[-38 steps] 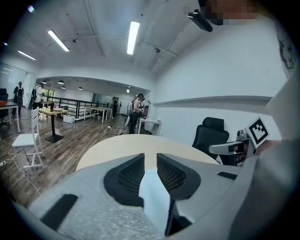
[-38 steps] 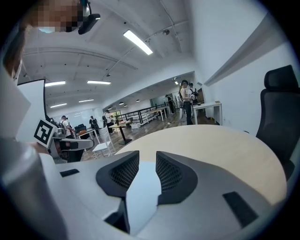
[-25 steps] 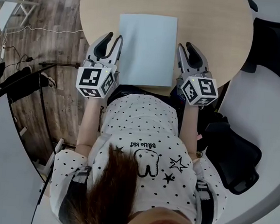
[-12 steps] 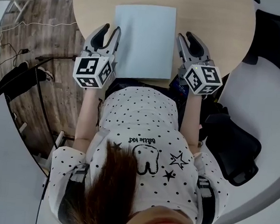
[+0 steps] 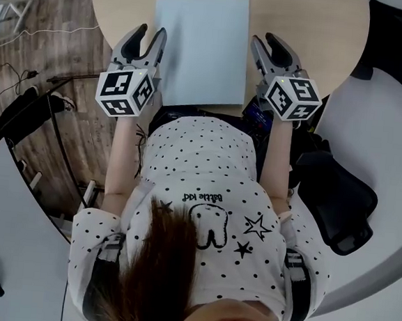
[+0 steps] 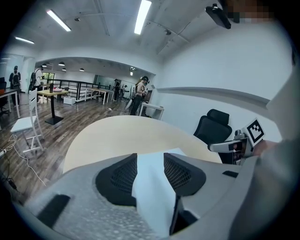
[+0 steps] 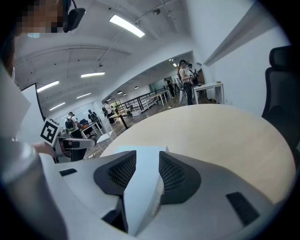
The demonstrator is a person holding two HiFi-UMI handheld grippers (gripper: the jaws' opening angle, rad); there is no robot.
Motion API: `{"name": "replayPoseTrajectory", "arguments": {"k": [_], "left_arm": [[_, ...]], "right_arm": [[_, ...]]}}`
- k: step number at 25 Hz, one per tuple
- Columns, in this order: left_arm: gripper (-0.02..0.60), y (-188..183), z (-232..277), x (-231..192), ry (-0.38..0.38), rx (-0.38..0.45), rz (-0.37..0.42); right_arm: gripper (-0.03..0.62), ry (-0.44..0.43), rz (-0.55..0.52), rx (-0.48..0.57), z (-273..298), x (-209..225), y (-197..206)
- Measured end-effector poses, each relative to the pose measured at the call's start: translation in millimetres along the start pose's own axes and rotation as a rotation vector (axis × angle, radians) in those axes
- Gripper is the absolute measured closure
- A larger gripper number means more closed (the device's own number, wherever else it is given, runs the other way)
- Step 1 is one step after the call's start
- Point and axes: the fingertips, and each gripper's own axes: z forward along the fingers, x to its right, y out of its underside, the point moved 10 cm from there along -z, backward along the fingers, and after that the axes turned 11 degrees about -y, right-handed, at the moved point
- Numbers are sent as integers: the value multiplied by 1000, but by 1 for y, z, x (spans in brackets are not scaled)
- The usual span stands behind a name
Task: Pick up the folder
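In the head view I see the folder (image 5: 199, 48) flat on the counter (image 5: 310, 26), with the left hand-held gripper (image 5: 149, 31) and the right hand-held gripper (image 5: 266, 40) at its side edges, both tilted downward. Only the gripper views show their jaws moderately apart, just opening and gripping nothing, with the folder visible through each gap.

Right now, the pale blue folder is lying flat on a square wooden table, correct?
Not quite: the table is round, not square, as the head view shows. The pale blue folder does lie flat on it.
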Motion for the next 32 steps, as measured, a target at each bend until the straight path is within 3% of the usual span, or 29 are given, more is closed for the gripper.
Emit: {"name": "replayPoseTrajectory", "arguments": {"k": [9, 32], "left_arm": [[344, 13, 12, -2, 37, -96, -40], [313, 60, 31, -14, 51, -283, -112]], "right_arm": [[425, -11, 24, -48, 13, 3, 8], [404, -14, 111, -105, 35, 15, 40]]}}
